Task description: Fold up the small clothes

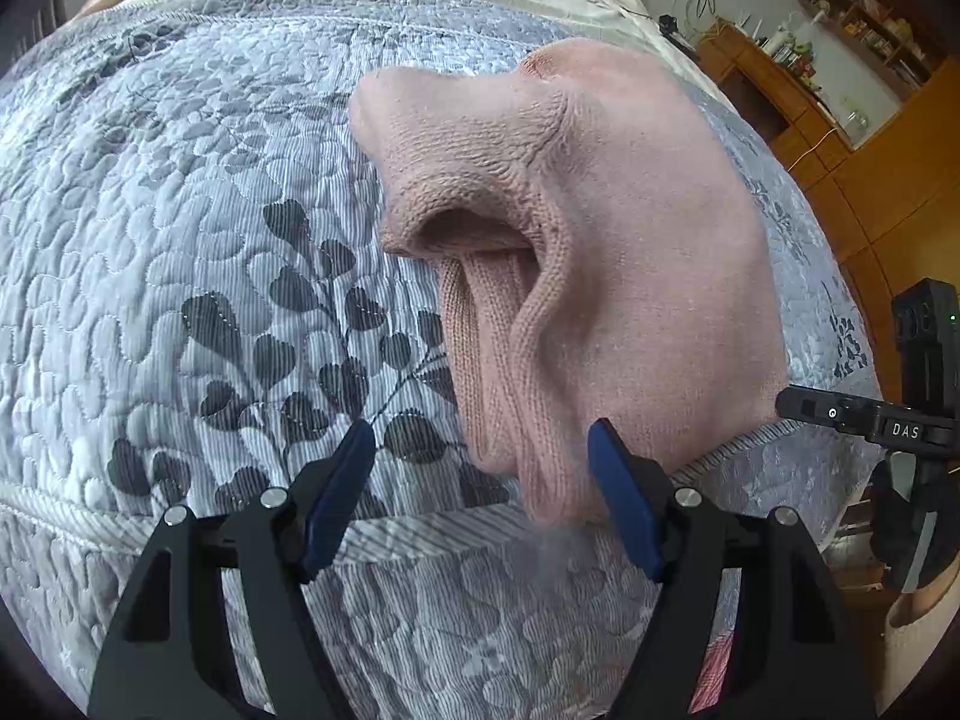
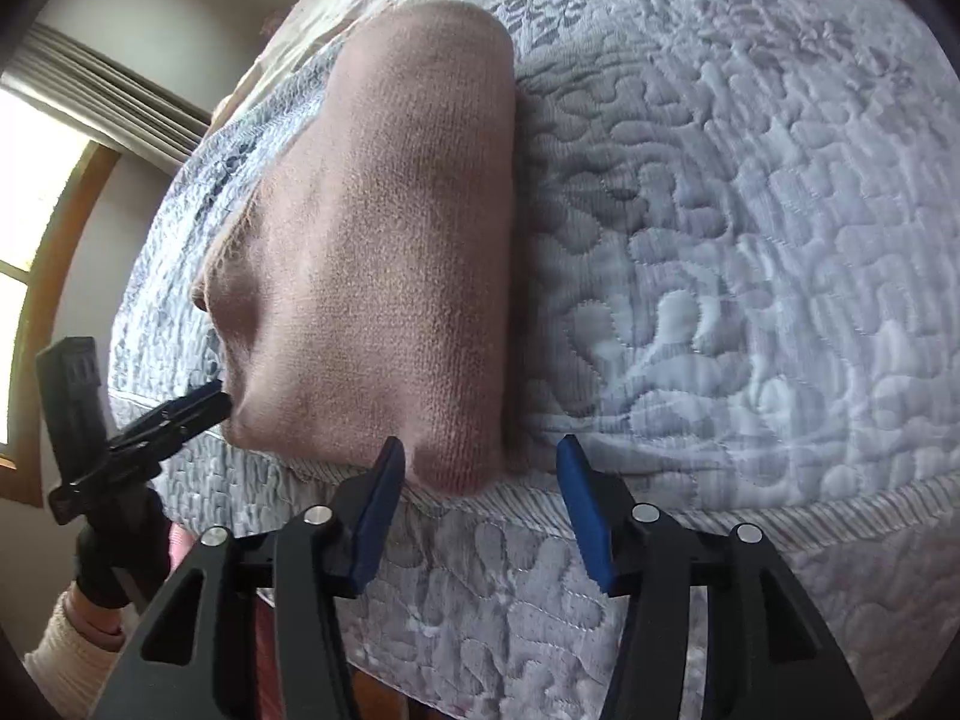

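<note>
- Knitwear is seen on the bed: a pink knitted garment (image 1: 630, 252) is laid on a grey quilted bedspread (image 1: 180, 210), close to the near edge of the bed, in a narrow, partly folded shape.
- On the side seen from the left wrist, a ribbed sleeve or cuff (image 1: 480, 360) is tucked beneath an upper layer, and a loose pocket is left open there; the fold is judged to be unfinished.
- The left hand-held gripper (image 1: 480, 456) is spread wide and nothing is held in it; the near end of the garment lies between its blue pads (image 1: 342, 480), apparently untouched.
- The right hand-held gripper (image 2: 480, 468) is likewise released, with the near right corner of the garment (image 2: 462, 462) between its parted fingers, no cloth being pinched.
- The step in hand is judged to be the taking of the near hem at two points, ahead of a lengthwise fold away from the person.
- Both grippers would need to be closed on all layers together, so that the tucked sleeve is not dragged out when the edge is lifted.
- The hem would then need to be carried evenly toward the far end (image 2: 432, 30), so that a skewed fold is avoided.
</note>
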Tool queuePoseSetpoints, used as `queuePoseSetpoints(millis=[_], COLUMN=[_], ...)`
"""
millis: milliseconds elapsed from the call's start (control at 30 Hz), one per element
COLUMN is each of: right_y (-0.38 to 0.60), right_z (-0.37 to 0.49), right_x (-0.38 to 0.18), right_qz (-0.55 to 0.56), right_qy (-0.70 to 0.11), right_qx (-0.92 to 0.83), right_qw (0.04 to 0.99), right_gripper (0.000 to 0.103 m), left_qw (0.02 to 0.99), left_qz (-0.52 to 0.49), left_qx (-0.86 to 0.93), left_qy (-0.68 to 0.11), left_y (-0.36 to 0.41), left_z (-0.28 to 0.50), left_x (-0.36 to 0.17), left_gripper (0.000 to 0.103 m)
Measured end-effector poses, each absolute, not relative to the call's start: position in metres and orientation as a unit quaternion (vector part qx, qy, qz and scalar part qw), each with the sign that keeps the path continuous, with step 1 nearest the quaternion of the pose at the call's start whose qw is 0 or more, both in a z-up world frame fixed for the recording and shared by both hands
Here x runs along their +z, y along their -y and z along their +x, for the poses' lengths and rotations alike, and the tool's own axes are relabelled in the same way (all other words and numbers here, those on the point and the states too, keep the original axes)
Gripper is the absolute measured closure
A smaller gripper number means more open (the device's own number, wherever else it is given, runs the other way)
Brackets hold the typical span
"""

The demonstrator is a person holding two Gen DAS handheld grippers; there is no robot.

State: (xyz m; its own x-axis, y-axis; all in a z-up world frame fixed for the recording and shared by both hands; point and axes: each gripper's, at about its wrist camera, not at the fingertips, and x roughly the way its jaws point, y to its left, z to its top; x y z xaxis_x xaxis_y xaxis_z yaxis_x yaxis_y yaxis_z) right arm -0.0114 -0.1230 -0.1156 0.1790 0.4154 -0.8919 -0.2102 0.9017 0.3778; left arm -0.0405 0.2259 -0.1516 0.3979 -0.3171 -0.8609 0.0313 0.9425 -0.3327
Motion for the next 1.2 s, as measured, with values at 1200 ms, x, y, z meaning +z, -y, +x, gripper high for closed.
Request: queuePoseSetpoints(millis=[1200], right_y=[0.090], right_z=[-0.142], right_x=[-0.002], right_qz=[-0.022], right_qy=[-0.510], right_qx=[0.081], right_qw=[0.856], right_gripper=[0.004], left_qw=[0.865], left_qz=[-0.080], left_qx=[-0.003], left_qy=[-0.496], left_y=[-0.201], left_z=[-0.169], left_x=[-0.048], left_gripper=[0.012])
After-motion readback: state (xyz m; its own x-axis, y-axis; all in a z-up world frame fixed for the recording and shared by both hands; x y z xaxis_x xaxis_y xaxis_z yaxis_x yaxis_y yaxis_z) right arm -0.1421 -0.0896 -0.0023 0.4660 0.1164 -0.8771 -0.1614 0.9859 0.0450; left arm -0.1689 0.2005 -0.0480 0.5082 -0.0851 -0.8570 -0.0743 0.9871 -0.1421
